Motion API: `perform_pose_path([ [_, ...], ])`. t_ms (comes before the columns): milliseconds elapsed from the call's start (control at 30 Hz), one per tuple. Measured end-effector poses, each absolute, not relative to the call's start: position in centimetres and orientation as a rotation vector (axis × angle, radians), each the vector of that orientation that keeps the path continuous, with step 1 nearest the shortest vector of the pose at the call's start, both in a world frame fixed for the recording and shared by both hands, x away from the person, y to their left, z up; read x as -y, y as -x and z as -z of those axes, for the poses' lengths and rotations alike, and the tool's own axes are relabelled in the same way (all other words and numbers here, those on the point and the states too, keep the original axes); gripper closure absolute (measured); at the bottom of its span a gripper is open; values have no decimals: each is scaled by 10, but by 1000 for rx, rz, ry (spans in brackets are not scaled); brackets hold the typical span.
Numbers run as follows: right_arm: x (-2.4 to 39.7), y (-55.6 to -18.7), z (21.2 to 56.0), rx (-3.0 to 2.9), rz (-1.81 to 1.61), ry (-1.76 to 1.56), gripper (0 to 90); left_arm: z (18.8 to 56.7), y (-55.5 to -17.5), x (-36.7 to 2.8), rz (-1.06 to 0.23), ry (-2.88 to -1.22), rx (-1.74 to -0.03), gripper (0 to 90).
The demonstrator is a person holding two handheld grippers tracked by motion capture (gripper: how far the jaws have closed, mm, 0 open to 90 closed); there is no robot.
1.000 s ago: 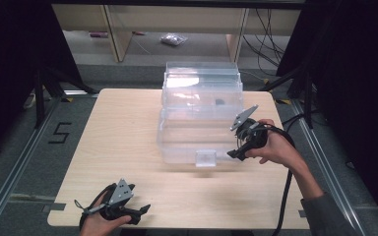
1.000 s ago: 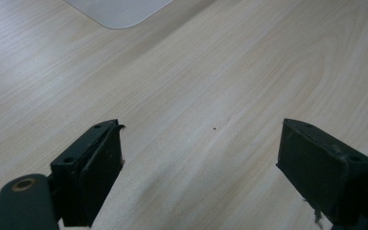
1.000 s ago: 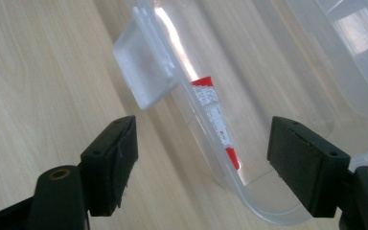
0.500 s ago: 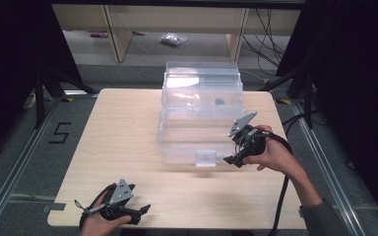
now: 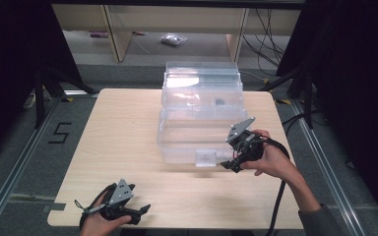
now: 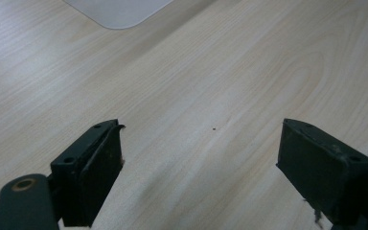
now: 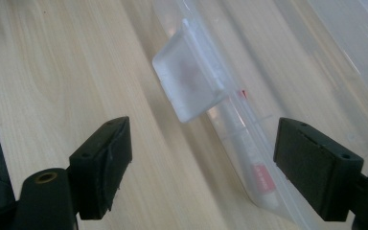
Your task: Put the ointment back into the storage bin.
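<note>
A clear plastic storage box [image 5: 199, 110] with its lid on sits in the middle of the wooden table [image 5: 123, 142]. A frosted latch tab [image 5: 205, 158] hangs at the middle of its near edge, and the latch tab [image 7: 191, 88] sits just ahead of the right gripper's jaws. My right gripper [image 5: 228, 163] is open at the box's near right corner, its jaws apart on either side of the lid's rim [image 7: 249, 158]. My left gripper [image 5: 142, 210] rests open at the table's front left, with only bare wood [image 6: 206, 124] between its jaws. A small dark object [image 5: 219, 102] lies inside the box.
A corner of the box [image 6: 120, 12] reaches into the top of the left gripper view. Behind the table stand wooden shelf legs [image 5: 113, 32], with a plastic bag [image 5: 172, 40] on the floor. Metal rails [image 5: 15, 167] run along both sides. A black cable [image 5: 278, 211] trails from the right gripper.
My right gripper has come down and leftward along the box's near right corner toward the latch tab. The left gripper has stayed put.
</note>
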State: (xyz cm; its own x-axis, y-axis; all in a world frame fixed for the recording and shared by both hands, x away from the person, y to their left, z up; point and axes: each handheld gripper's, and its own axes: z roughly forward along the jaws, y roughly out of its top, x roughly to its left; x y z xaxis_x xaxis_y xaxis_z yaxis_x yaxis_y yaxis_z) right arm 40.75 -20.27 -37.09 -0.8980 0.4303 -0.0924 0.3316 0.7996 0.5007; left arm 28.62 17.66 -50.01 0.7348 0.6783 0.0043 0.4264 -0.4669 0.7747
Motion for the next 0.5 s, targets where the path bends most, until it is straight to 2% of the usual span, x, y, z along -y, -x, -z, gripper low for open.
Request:
perform_pose_path([
  [500,202,-400,377,-2787,-765,-572,210,500,-286,-177,-401,-2132,-829,151],
])
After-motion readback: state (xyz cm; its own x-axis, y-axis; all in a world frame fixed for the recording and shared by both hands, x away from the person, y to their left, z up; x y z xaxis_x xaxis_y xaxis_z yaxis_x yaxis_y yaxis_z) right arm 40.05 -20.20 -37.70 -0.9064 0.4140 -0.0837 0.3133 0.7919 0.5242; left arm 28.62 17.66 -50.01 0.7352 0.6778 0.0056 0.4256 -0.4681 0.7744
